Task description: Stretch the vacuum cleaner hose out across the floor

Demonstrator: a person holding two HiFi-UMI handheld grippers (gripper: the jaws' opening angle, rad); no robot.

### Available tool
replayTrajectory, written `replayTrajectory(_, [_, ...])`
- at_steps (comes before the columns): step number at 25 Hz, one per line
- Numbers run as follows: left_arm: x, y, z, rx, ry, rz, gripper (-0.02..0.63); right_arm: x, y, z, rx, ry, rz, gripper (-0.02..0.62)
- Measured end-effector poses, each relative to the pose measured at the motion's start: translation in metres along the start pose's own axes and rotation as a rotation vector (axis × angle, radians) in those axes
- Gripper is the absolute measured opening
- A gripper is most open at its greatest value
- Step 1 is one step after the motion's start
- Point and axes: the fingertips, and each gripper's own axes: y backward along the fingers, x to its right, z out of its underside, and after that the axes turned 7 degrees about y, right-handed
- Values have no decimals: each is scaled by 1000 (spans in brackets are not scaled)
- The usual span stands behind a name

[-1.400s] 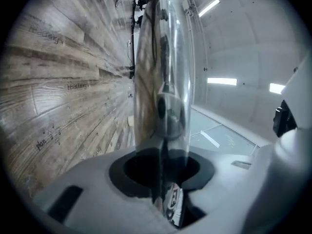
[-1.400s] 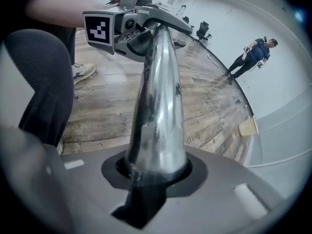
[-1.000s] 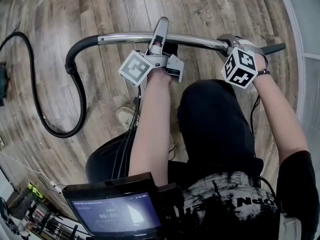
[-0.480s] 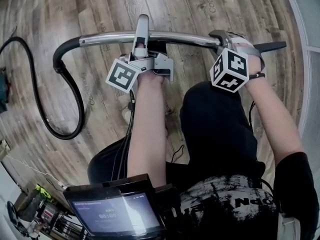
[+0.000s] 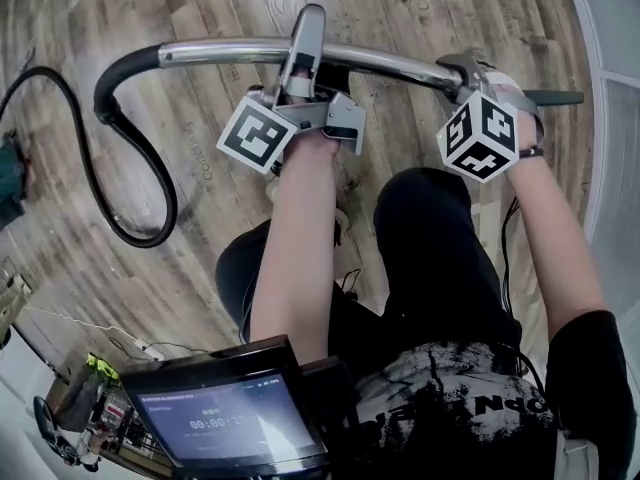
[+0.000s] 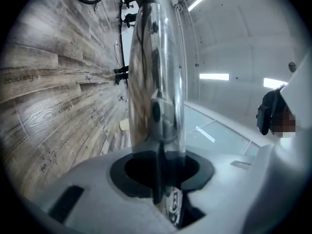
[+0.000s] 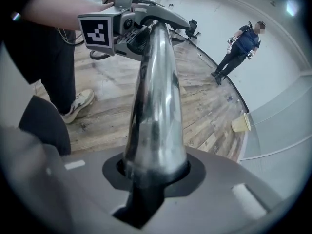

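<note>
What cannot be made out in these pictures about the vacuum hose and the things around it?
- Head view: the left edge cuts off the far end of the black hose.
- Head view: the left edge leaves only a sliver of the teal object, so it cannot be identified.
- Head view: the print on the screen is too small to read.

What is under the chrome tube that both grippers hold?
Wooden floor shows beneath the chrome tube. The left gripper and right gripper, clamped on it, hide the floor below them.

wood floor (image 5: 430,8) ahead is lying open w/ room to pass; black hose (image 5: 150,241) is looping across left side, glass wall (image 5: 612,58) is closing off right, wearer's legs (image 5: 440,258) are blocking below.
</note>
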Motion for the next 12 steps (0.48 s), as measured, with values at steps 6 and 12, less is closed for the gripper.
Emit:
replayTrajectory(6, [143,21,20,12,107,-54,101,-2,163,-17,-67,-3,-69,106])
replayTrajectory(12, [270,18,70,34,181,-138,94,6,303,3,-99,16,-114,107])
